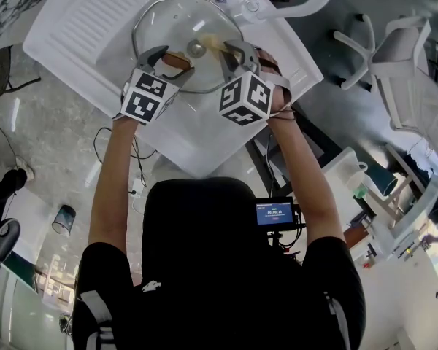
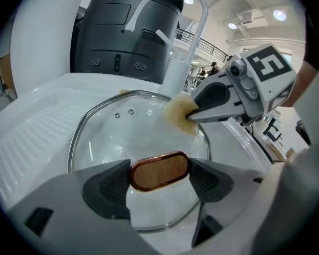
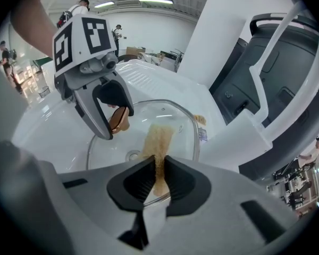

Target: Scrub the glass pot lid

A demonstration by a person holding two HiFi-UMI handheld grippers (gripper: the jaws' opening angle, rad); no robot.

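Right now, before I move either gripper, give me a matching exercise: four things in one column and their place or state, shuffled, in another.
1 left gripper
2 right gripper
3 glass pot lid
4 faucet

A shut on the scrub pad
B in the white sink
C shut on the lid's copper knob
D upright behind the lid

Pairs: 1-C, 2-A, 3-B, 4-D

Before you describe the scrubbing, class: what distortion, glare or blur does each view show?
Head view: sharp, evenly lit; the glass pot lid nearly vanishes against the white sink, bar pale reflections. Left gripper view: strong fisheye, dark corners, ceiling lights flaring; copper-rimmed knob crisp. Right gripper view: same fisheye; yellow scrubbing pad sharp, foreground soft.
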